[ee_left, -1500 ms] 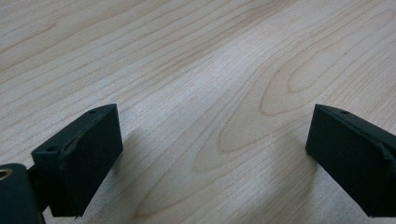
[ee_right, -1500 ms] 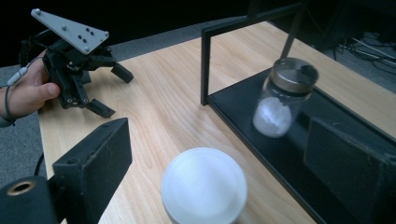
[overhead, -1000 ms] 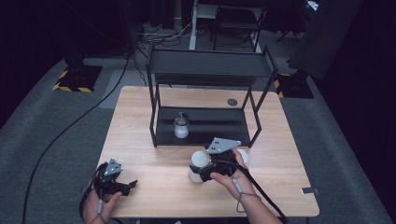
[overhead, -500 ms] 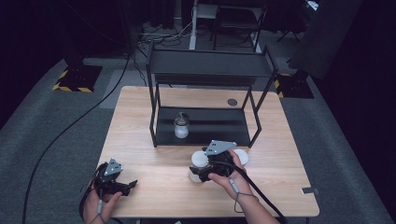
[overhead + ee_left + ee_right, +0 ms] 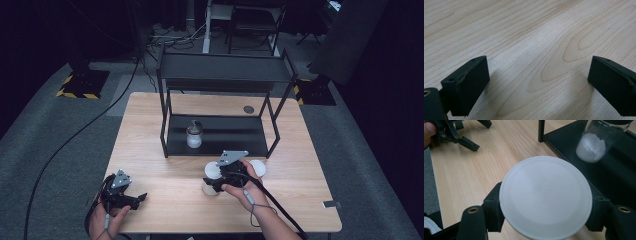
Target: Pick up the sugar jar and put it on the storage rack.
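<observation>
Nearest us, our left gripper (image 5: 134,199) rests at the near left of the table (image 5: 150,125), its jaws standing wide apart over bare wood, holding nothing; to the right, our right gripper (image 5: 214,184) has just been closing its jaws, and in the right gripper view they now press on either side of a white lidded container (image 5: 545,196), seen from above as a round white lid; two more white containers (image 5: 258,167) sit just beside it, in front of the black shelf rack (image 5: 225,75); farther on, a glass jar (image 5: 194,135) of white powder stands on the rack's lower shelf. We judge the grasp just made; next we must lift the container straight up, clear of its neighbours, and keep it level, perhaps bound for the shelf.
</observation>
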Demonstrator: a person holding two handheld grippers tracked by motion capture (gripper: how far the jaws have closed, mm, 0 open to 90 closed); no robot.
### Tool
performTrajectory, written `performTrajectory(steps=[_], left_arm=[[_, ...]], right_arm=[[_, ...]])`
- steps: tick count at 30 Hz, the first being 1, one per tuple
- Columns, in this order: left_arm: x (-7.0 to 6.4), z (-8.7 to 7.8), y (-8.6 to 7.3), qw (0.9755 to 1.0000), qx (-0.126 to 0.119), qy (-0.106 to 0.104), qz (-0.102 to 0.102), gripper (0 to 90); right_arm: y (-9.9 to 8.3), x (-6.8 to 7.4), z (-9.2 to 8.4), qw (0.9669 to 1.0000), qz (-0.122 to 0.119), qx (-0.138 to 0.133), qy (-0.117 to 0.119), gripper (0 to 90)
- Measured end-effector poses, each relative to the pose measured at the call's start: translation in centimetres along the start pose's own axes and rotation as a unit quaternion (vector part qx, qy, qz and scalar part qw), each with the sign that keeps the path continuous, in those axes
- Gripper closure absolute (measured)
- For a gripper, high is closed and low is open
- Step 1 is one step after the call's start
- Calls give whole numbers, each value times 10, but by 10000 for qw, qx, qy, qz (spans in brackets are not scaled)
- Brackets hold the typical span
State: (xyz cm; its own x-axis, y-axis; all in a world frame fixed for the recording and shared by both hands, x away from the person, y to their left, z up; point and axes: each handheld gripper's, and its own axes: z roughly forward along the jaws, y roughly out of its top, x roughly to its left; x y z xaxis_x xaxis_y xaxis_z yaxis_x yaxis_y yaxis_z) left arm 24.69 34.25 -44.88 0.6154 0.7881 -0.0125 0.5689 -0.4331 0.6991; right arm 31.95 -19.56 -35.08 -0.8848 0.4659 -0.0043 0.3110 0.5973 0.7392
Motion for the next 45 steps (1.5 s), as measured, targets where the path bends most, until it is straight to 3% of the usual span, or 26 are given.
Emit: performTrajectory(steps=[5,10,20,34,45], left_arm=[[0,0,0,10000,-3,0,1,32],[0,0,0,10000,1,1,0,32],[0,0,0,10000,-1,2,1,32],[0,0,0,10000,1,2,3,32],[0,0,0,10000,-1,3,2,32]], right_arm=[[4,2,-1,9999,-121,23,-8,332],[9,-3,-10,9999,-57,-112,110,332],[28,-9,-27,9998,-137,-175,13,332],[54,-29,-47,9992,-126,-380,-82,332],[73,-49,-46,9990,-82,-380,-241,332]])
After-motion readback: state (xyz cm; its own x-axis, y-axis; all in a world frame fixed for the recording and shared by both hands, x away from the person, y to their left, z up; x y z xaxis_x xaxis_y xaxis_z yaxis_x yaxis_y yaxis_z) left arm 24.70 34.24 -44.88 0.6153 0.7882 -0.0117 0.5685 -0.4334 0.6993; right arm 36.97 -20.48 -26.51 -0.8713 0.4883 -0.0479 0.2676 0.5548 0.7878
